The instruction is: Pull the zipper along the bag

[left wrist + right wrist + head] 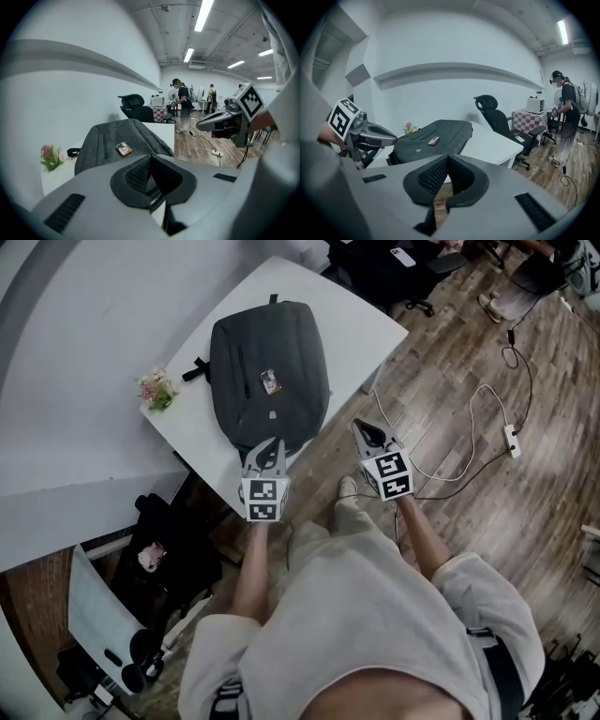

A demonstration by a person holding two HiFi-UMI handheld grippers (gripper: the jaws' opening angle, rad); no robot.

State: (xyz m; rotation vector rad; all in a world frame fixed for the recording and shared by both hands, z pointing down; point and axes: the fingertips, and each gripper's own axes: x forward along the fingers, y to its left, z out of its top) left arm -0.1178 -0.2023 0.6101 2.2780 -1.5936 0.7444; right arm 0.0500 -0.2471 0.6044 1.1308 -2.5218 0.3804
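A dark grey backpack (269, 381) lies flat on a white table (370, 334), with a small tag (269, 381) on its front. In the left gripper view the backpack (117, 143) lies ahead, its front zipper line (104, 146) running along the panel. My left gripper (269, 448) hovers at the bag's near end, shut and empty. Over the wooden floor, off the table's near corner, hangs my right gripper (367, 431), also shut and holding nothing. From the right gripper view the bag (433, 136) lies ahead and to the left, with the left gripper (391, 138) beside it.
A small bunch of flowers (156, 389) sits at the table's left edge. A white cable with a power strip (511, 440) trails over the floor on the right. Black office chairs (497, 119) stand beyond the table. Bags and gear (164, 549) lie under the table's near side. A person (183, 105) stands far off.
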